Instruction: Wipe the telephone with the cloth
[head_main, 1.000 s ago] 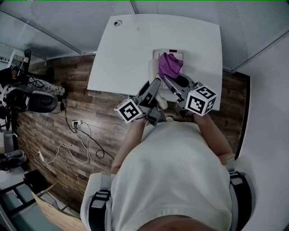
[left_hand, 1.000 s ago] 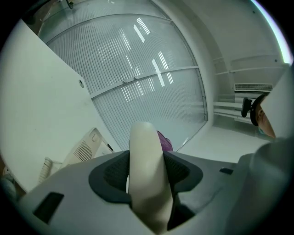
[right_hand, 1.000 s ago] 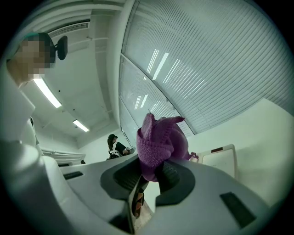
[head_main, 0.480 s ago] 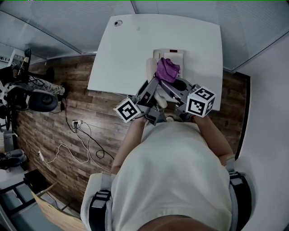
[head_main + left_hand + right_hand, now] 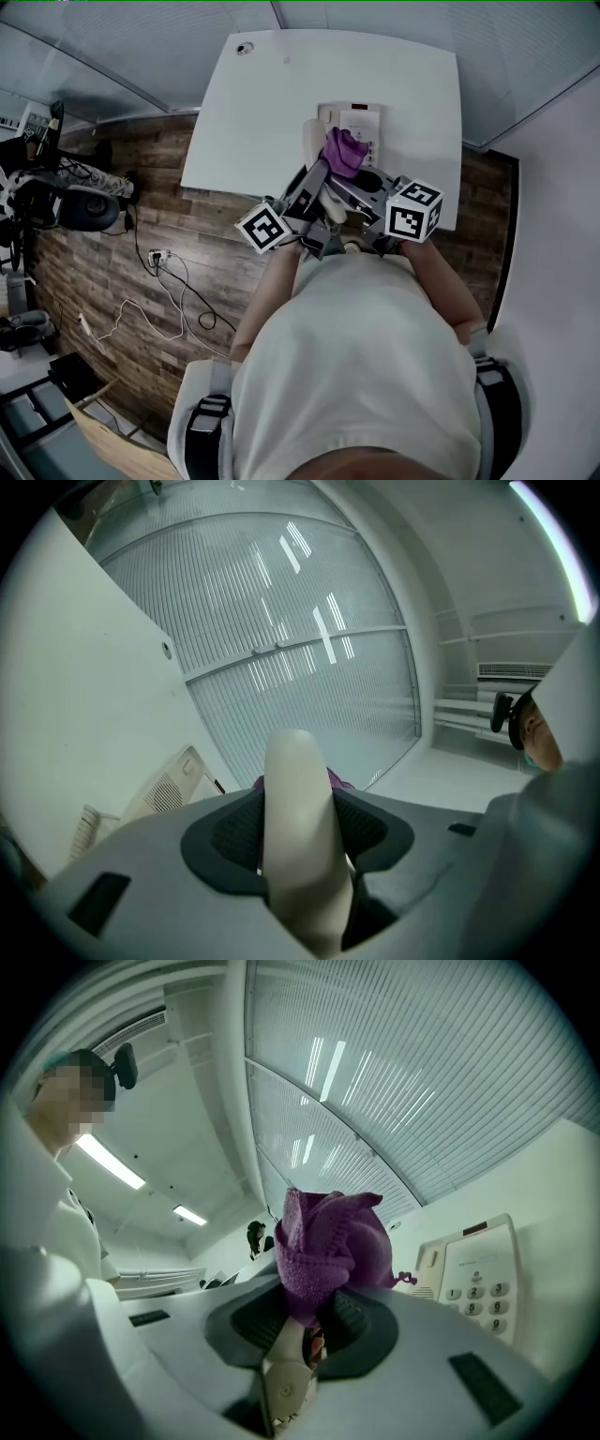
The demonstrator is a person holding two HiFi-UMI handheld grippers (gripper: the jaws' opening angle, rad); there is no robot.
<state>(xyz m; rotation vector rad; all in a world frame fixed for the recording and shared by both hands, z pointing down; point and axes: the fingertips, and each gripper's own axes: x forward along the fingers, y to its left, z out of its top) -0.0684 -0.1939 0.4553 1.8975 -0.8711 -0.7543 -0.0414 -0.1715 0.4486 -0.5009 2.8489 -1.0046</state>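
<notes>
My left gripper (image 5: 319, 174) clamps the handset (image 5: 298, 836) clear of the telephone (image 5: 362, 122), which sits right of the table's (image 5: 262, 103) middle, while my right gripper (image 5: 305, 1324) pinches the bunched cloth (image 5: 328, 1241) near it.

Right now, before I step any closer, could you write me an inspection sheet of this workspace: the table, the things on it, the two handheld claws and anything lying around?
Surface: white table, small round fitting near its far corner.
Job's things: telephone base on the table, keypad up; cream handset off its cradle; bunched purple cloth.
Clutter: nothing seen.
Grippers: left gripper, jaws shut on the handset; right gripper, jaws shut on the cloth, near the base's front edge; contact cannot be told.
Cables: loose cables on the wood floor, left of the table.
Surroundings: ribbed partition walls; dark equipment at far left.
</notes>
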